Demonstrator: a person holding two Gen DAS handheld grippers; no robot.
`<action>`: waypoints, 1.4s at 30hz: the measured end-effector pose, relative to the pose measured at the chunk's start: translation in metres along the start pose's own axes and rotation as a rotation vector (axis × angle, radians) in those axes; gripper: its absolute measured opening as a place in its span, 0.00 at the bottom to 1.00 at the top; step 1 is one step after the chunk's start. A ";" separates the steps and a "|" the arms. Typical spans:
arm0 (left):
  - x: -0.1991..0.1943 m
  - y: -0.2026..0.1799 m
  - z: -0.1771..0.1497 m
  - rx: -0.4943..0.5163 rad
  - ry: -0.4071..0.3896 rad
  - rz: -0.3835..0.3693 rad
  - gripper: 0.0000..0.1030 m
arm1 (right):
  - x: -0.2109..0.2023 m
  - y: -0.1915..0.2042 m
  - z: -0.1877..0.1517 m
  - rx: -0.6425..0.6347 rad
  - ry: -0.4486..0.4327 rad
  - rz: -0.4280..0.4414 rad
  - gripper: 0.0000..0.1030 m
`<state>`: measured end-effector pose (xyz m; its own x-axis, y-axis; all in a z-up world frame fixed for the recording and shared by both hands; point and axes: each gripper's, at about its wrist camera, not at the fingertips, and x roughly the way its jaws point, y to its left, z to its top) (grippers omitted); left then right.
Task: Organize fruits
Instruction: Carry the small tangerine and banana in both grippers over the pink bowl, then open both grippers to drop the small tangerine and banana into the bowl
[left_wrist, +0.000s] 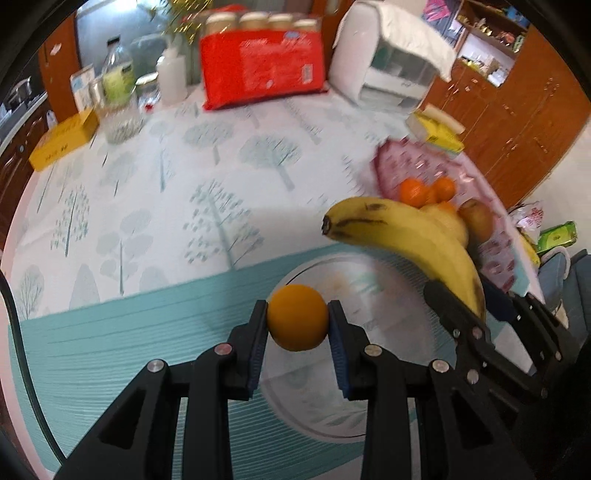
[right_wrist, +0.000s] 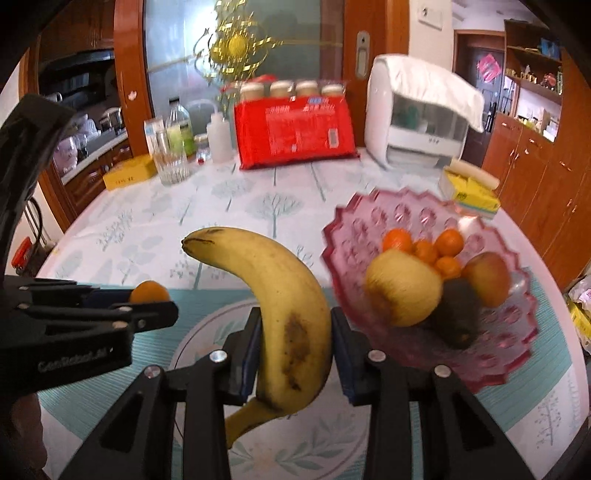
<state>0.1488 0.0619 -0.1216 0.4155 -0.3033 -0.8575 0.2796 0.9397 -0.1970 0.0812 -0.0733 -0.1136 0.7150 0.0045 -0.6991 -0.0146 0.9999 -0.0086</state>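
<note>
My left gripper (left_wrist: 297, 321) is shut on a small orange (left_wrist: 297, 318) and holds it above the table; it shows at the left of the right wrist view (right_wrist: 162, 301), with the orange (right_wrist: 149, 291) peeking out. My right gripper (right_wrist: 295, 332) is shut on a yellow banana (right_wrist: 284, 295) with brown marks, held in the air; it shows at the right of the left wrist view (left_wrist: 461, 299), with the banana (left_wrist: 402, 236) sticking out to the left. A pink glass fruit bowl (right_wrist: 369, 229) to the right holds several oranges (right_wrist: 448, 242), a yellow fruit (right_wrist: 404, 291), an apple (right_wrist: 487, 273) and a dark fruit (right_wrist: 461, 310).
The round table (right_wrist: 184, 221) has a tree-patterned cloth with a teal border. At the back stand a red package (right_wrist: 295, 133), bottles (right_wrist: 177, 136), a glass (right_wrist: 170, 166), a yellow box (right_wrist: 129, 171) and a white appliance (right_wrist: 417, 122). A yellow tissue pack (right_wrist: 469, 188) lies behind the bowl.
</note>
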 end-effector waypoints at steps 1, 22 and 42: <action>-0.007 -0.009 0.007 0.009 -0.018 -0.011 0.29 | -0.006 -0.005 0.004 0.003 -0.012 -0.005 0.35; -0.002 -0.173 0.124 0.132 -0.150 -0.065 0.29 | -0.037 -0.174 0.083 0.054 -0.085 -0.144 0.35; 0.115 -0.184 0.141 0.115 0.052 0.086 0.29 | 0.081 -0.211 0.070 0.108 0.192 -0.014 0.35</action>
<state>0.2666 -0.1684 -0.1166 0.3976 -0.2108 -0.8930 0.3435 0.9367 -0.0681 0.1916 -0.2826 -0.1185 0.5684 -0.0027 -0.8228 0.0769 0.9958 0.0499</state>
